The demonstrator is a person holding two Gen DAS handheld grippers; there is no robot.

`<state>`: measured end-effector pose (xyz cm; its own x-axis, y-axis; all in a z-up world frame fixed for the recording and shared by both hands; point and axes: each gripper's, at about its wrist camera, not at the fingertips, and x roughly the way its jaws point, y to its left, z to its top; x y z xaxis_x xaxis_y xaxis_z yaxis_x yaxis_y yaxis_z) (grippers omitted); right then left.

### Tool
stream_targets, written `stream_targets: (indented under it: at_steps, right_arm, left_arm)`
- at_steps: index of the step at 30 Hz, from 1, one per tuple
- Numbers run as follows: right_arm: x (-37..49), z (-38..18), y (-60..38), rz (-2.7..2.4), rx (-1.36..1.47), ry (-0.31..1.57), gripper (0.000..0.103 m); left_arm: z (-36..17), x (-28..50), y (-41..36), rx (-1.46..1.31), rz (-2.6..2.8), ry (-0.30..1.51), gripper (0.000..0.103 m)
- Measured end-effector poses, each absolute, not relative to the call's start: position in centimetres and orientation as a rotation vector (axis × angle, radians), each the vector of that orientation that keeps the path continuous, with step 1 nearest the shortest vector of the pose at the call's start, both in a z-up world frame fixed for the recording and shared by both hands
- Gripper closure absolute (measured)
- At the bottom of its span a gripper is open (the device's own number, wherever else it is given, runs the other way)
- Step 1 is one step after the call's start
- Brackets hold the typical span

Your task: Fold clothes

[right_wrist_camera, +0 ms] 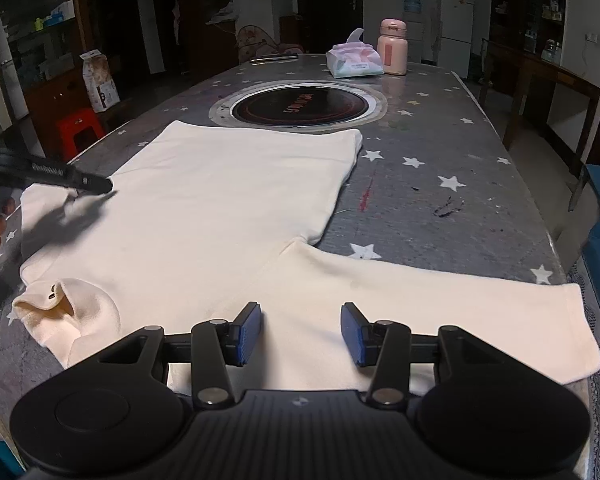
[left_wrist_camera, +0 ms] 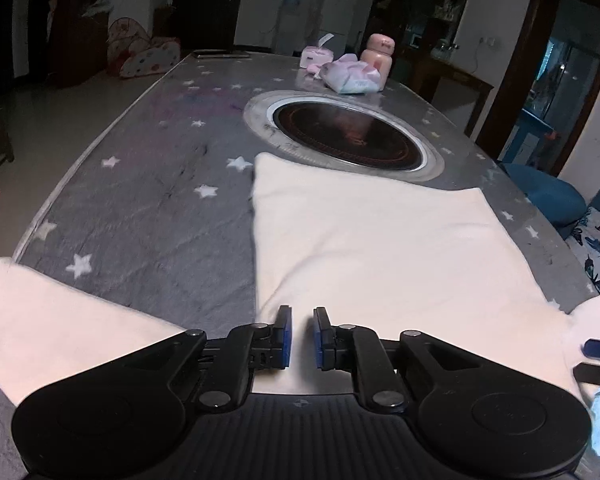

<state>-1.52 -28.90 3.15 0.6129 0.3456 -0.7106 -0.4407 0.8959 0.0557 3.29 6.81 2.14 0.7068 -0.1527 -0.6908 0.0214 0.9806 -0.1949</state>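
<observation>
Cream long-sleeved cotton shirt lies spread flat on the grey star-print table, filling the lower middle of both views, one sleeve reaching lower right. Left gripper has its jaws nearly closed with nothing visibly between them; right gripper jaws sit half open over the sleeve, holding nothing.

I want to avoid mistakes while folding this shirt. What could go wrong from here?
1. The shirt's hem lies beside the round cooker plate; a fold could drag cloth onto it.
2. The collar is bunched, so creases may get folded in.
3. The right sleeve nears the table edge and may slip off.
</observation>
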Motion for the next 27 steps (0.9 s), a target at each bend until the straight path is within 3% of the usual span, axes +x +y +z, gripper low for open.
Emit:
stream_targets:
  at_steps: [7,18,27]
  right_arm:
    - [-2.2,3.9,-28.9,0.463,-0.112,0.767,0.058]
    - [-5.1,4.4,-23.1,0.702,-0.236,0.746,0.058]
    - [-6.7,3.8,-22.2,0.724,-0.257,0.751,0.057]
  left_arm:
    - [3.0,1.6,5.1,-0.099,-0.114,0.758,0.085]
    - [2.8,-4.3,-1.4,0.123,-0.333,0.722,0.084]
    - [2.6,-5.4,-2.1,0.16,-0.352,0.692,0.071]
